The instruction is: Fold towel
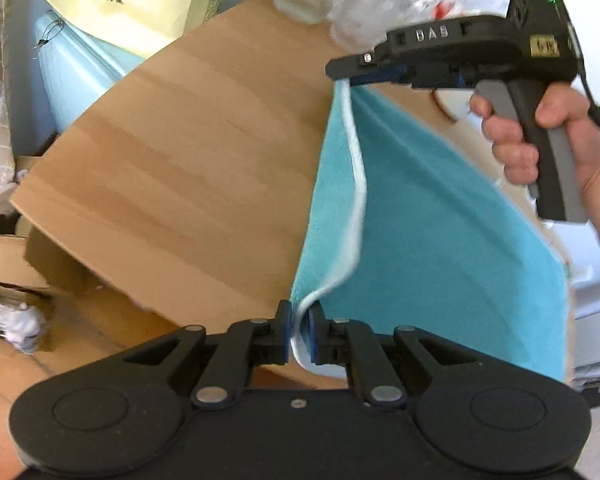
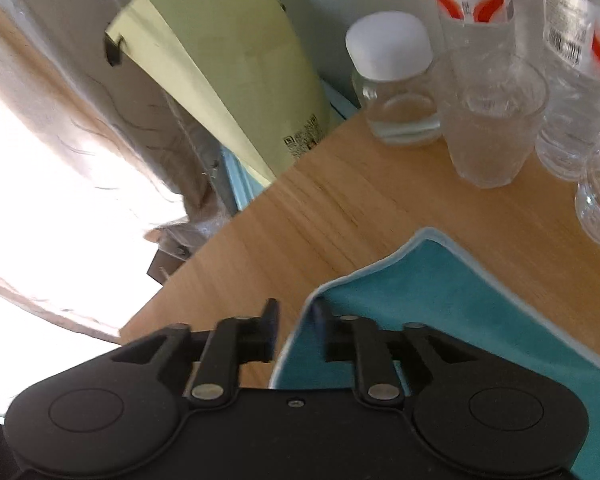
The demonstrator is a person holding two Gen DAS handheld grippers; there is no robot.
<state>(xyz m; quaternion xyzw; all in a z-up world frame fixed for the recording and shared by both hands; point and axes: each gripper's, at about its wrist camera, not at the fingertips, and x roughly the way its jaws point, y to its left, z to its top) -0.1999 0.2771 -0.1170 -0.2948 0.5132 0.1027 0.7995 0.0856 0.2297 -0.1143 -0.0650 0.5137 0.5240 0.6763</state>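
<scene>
Wooden table (image 1: 172,152) under lifted teal towel (image 1: 440,240), white hem pinched in left gripper (image 1: 299,334) and far corner in right gripper (image 1: 342,74), whose wrist view shows a loose-looking bite; possible slip, or sweep into glass jar (image 2: 396,80).

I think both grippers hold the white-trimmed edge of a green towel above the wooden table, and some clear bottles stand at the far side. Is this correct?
Not quite: the towel is turquoise blue, not green, as the left wrist view shows. The rest holds: the left gripper and right gripper both pinch its white-trimmed edge above the wooden table, and clear bottles stand at the far side.
</scene>
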